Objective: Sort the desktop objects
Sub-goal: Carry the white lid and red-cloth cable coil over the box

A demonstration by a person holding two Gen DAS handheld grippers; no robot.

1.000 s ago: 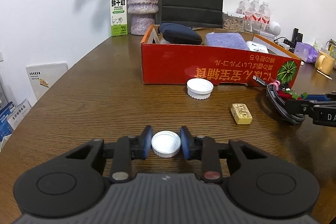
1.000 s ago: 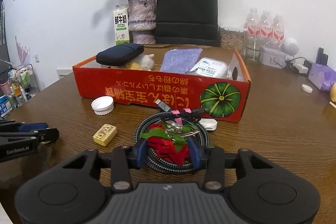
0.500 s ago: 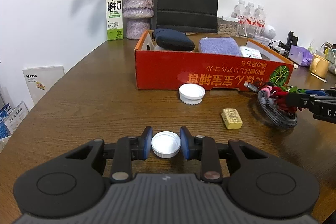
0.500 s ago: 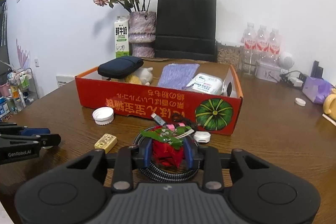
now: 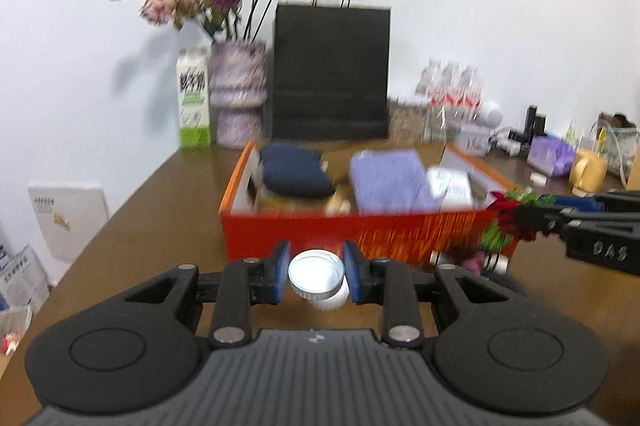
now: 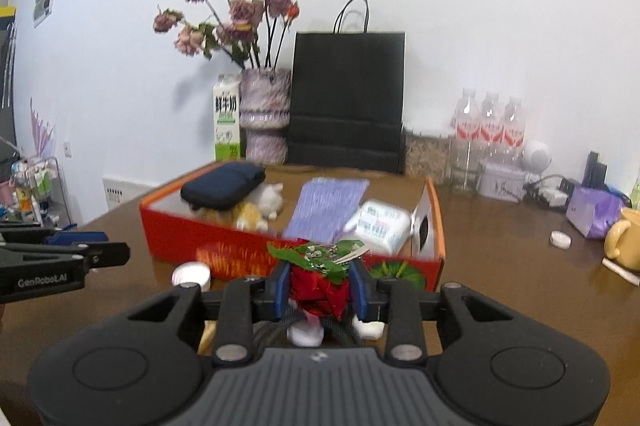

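In the left wrist view my left gripper (image 5: 316, 276) is shut on a white ribbed bottle cap (image 5: 316, 272), held clear of the brown table (image 5: 160, 226). A second white cap (image 5: 338, 300) lies on the table just behind it. In the right wrist view my right gripper (image 6: 318, 284) is shut on a red fabric ornament with green leaves (image 6: 320, 286). A black braided cable (image 6: 276, 330) hangs below the ornament. The red cardboard box (image 6: 248, 246) stands straight ahead of both grippers. Each gripper shows in the other's view: the right gripper (image 5: 520, 216), the left gripper (image 6: 118, 250).
The box holds a dark blue pouch (image 6: 224, 186), a purple cloth (image 6: 328, 206), a white packet (image 6: 380, 224) and a soft toy (image 6: 264, 202). Behind it stand a milk carton (image 5: 194, 98), a vase of dried flowers (image 5: 238, 94), a black paper bag (image 5: 332, 74) and bottles (image 6: 488, 130). A yellow mug (image 6: 624, 244) is at the right.
Both grippers have risen off the table with their loads. The right jaws closed tighter on the ornament, and the cable has lifted with it. The views now look over the box.
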